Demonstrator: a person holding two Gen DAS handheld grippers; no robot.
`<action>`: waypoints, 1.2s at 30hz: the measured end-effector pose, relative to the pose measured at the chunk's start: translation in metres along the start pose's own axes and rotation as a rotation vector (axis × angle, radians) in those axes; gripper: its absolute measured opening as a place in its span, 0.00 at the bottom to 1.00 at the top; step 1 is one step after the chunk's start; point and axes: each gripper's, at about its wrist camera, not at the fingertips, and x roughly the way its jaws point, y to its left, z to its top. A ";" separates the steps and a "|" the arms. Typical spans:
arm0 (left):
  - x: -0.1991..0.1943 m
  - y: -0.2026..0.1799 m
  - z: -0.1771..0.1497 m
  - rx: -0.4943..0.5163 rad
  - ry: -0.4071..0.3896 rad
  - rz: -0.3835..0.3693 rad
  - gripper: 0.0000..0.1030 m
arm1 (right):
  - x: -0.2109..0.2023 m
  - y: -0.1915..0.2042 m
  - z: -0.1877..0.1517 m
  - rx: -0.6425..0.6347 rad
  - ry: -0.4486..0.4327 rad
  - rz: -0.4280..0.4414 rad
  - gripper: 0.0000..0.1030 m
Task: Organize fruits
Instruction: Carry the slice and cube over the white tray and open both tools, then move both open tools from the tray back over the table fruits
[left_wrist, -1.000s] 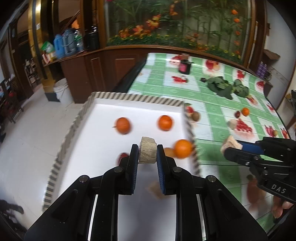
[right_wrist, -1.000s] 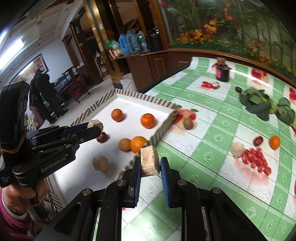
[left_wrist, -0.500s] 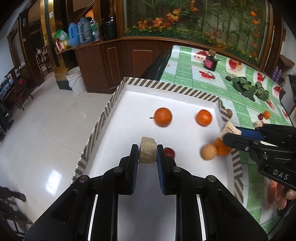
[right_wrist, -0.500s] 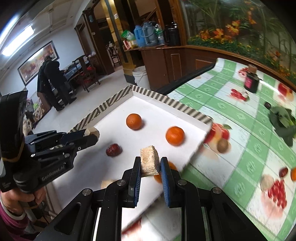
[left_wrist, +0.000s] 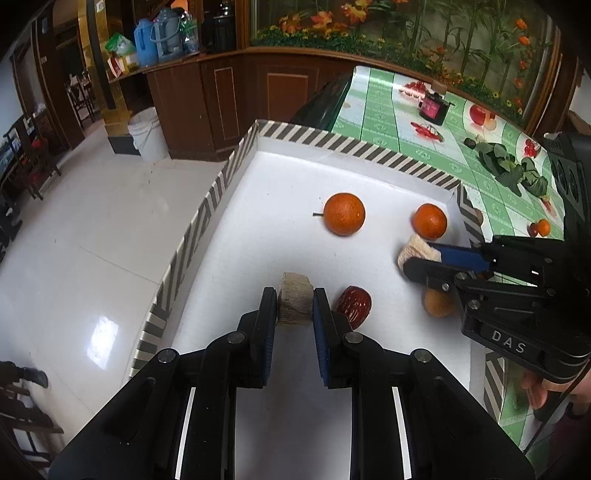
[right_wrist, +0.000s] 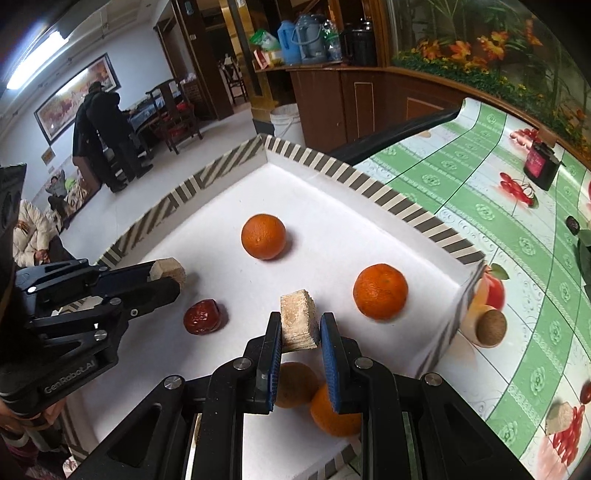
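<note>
Left tongs (left_wrist: 294, 308) gripping tan chunk (left_wrist: 294, 303), right tongs (right_wrist: 301, 334) gripping second chunk (right_wrist: 298, 319), both hovering over tray (right_wrist: 369, 188); lowering onto bare white floor ahead, avoiding date (left_wrist: 354, 301) beside left tongs and oranges (right_wrist: 380, 291); releasing low, preventing rolling.

The tray (right_wrist: 406, 206) is white inside, with a rim striped in dark grey and cream. Two oranges (right_wrist: 263, 236) (right_wrist: 380, 291) in it are bright orange, and the date (right_wrist: 202, 316) is dark glossy red. The chunks (right_wrist: 298, 320) (left_wrist: 294, 299) are pale tan. The grippers (left_wrist: 294, 306) (right_wrist: 301, 332) are black with blue pads (right_wrist: 327, 354). The tablecloth (right_wrist: 517, 266) is checked green and white with red fruit prints. The floor (left_wrist: 92, 229) is shiny white, the cabinets (left_wrist: 229, 88) dark brown, and the jugs (left_wrist: 144, 37) blue.
</note>
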 end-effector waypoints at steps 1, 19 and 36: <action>0.002 0.000 0.000 -0.004 0.010 -0.005 0.18 | 0.001 0.000 0.000 -0.002 -0.002 -0.006 0.19; -0.010 -0.002 0.001 -0.046 -0.009 -0.006 0.53 | -0.025 -0.001 -0.003 0.025 -0.024 0.020 0.34; -0.045 -0.096 0.002 0.054 -0.077 -0.171 0.53 | -0.111 -0.056 -0.065 0.195 -0.140 -0.054 0.34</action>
